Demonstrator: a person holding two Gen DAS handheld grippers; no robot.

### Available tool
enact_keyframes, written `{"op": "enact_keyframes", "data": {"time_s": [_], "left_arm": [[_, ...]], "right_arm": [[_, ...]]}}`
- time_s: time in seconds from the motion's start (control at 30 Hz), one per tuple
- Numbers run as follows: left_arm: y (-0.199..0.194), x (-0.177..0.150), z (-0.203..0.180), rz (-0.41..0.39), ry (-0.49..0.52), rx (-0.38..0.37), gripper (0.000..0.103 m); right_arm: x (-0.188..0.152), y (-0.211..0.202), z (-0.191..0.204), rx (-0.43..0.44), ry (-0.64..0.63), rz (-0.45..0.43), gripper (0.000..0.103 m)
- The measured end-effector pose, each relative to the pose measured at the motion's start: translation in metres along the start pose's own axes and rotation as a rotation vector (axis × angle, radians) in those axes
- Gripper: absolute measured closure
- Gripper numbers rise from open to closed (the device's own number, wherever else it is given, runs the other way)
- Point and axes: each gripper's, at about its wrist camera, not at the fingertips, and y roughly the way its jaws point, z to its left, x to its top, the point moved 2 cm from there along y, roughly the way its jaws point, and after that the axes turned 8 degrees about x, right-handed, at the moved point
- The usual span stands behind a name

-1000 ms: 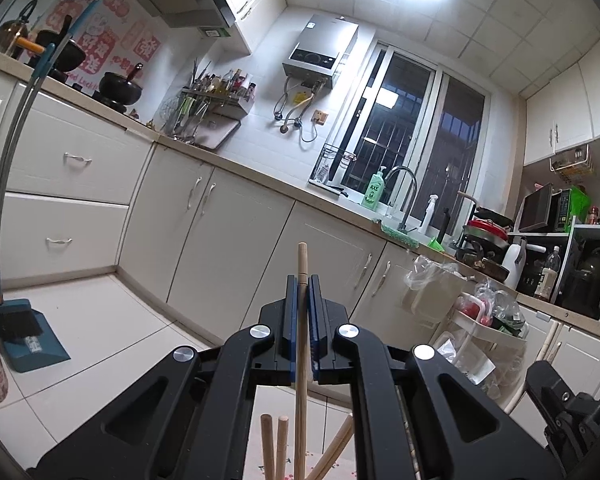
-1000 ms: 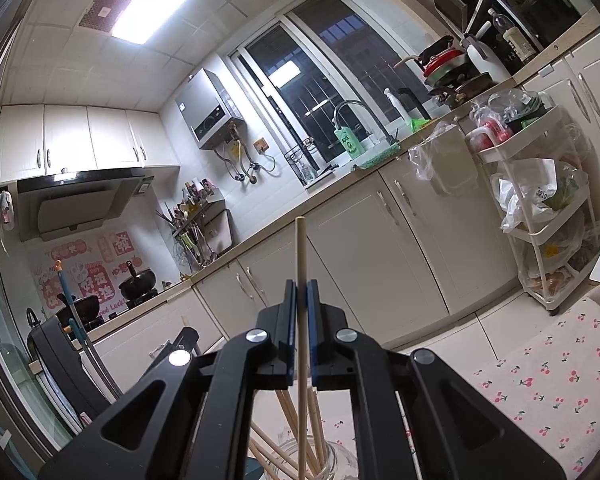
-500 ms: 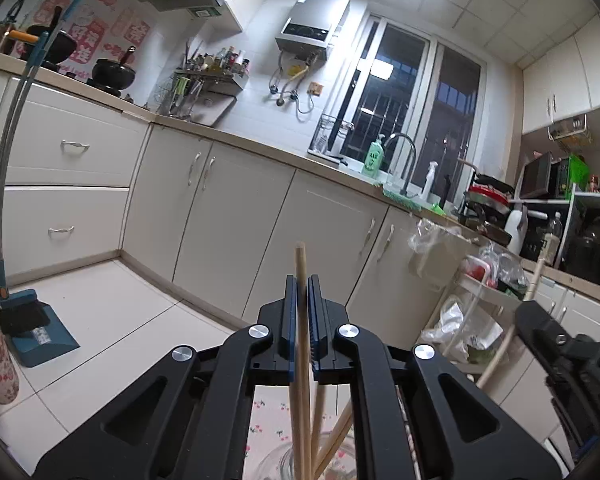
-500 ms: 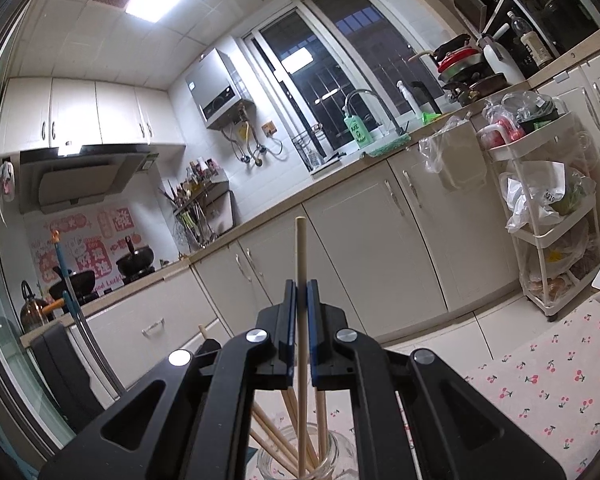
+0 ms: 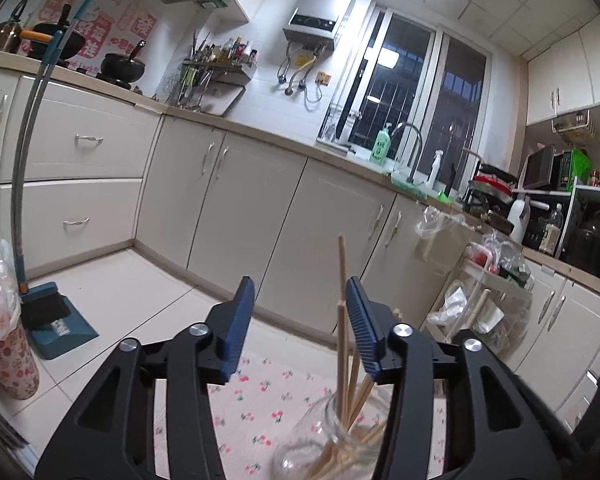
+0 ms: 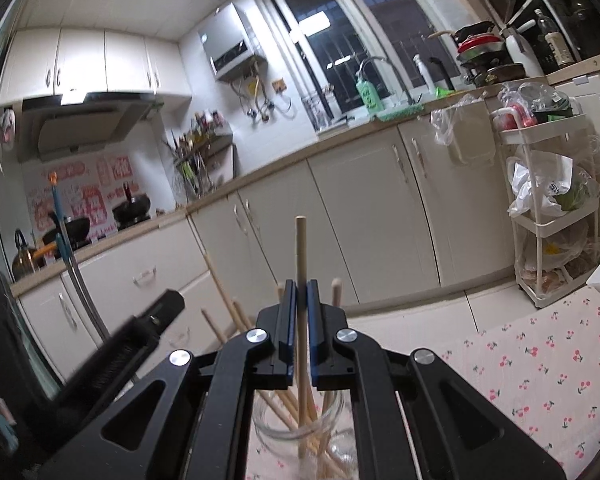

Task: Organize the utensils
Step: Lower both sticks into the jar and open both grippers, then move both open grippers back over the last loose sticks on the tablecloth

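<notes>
Left gripper (image 5: 300,320) jaws spread, its chopstick (image 5: 342,300) freed beside the right jaw, already standing in glass jar (image 5: 324,440); right gripper (image 6: 299,312) clamps upright chopstick (image 6: 300,248) between jaws, above jar, presumably to lower it in.

- Your left gripper's (image 5: 300,320) black frame hides the right side of the glass jar (image 5: 300,456), and the picture's bottom edge cuts off its base.
- Your right gripper's (image 6: 301,312) pads cover the middle of the chopstick (image 6: 301,248) they clamp.
- The wall stickers (image 6: 82,196) are too blurred for you to read.
</notes>
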Motion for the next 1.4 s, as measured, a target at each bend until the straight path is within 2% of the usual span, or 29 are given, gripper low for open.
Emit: {"op": "enact_keyframes", "data": {"time_s": [0.03, 0.1, 0.23, 0.3, 0.4, 0.5, 0.63, 0.77, 0.87, 1.0, 1.23, 1.4], "left_arm": [[-0.003, -0.002, 0.002, 0.011, 0.006, 0.003, 0.055], [-0.01, -0.004, 0.004, 0.026, 0.015, 0.007, 0.05], [-0.023, -0.002, 0.009, 0.036, 0.021, 0.014, 0.044], [-0.029, 0.007, 0.011, 0.024, 0.015, 0.022, 0.041], [-0.037, 0.025, 0.017, 0.021, -0.01, 0.029, 0.038], [-0.05, 0.034, 0.016, 0.023, 0.018, 0.048, 0.035], [-0.07, 0.027, 0.009, 0.07, 0.099, 0.09, 0.024], [-0.094, 0.005, 0.005, 0.187, 0.181, 0.123, 0.018], [-0.114, -0.013, 0.005, 0.269, 0.237, 0.155, 0.016], [-0.138, -0.029, 0.013, 0.338, 0.25, 0.183, 0.014], [-0.17, -0.039, 0.023, 0.387, 0.258, 0.206, 0.013], [-0.186, -0.036, 0.021, 0.38, 0.287, 0.202, 0.013]], "right_arm": [[-0.002, 0.0, 0.001, -0.001, -0.005, 0.014, 0.094], [-0.006, -0.003, 0.003, -0.015, -0.011, 0.027, 0.078], [-0.007, -0.018, 0.005, -0.023, -0.023, 0.041, 0.073], [-0.009, -0.032, 0.004, -0.033, -0.027, 0.044, 0.064], [-0.016, -0.052, 0.0, -0.047, -0.015, 0.067, 0.061], [-0.024, -0.076, -0.007, -0.075, 0.009, 0.092, 0.055], [-0.035, -0.113, -0.016, -0.14, 0.037, 0.136, 0.043], [-0.045, -0.144, -0.021, -0.194, 0.057, 0.189, 0.034], [-0.054, -0.164, -0.019, -0.217, 0.058, 0.221, 0.033], [-0.067, -0.19, -0.013, -0.242, 0.073, 0.263, 0.03], [-0.083, -0.216, -0.002, -0.253, 0.084, 0.315, 0.027], [-0.087, -0.229, 0.003, -0.257, 0.082, 0.325, 0.027]]}}
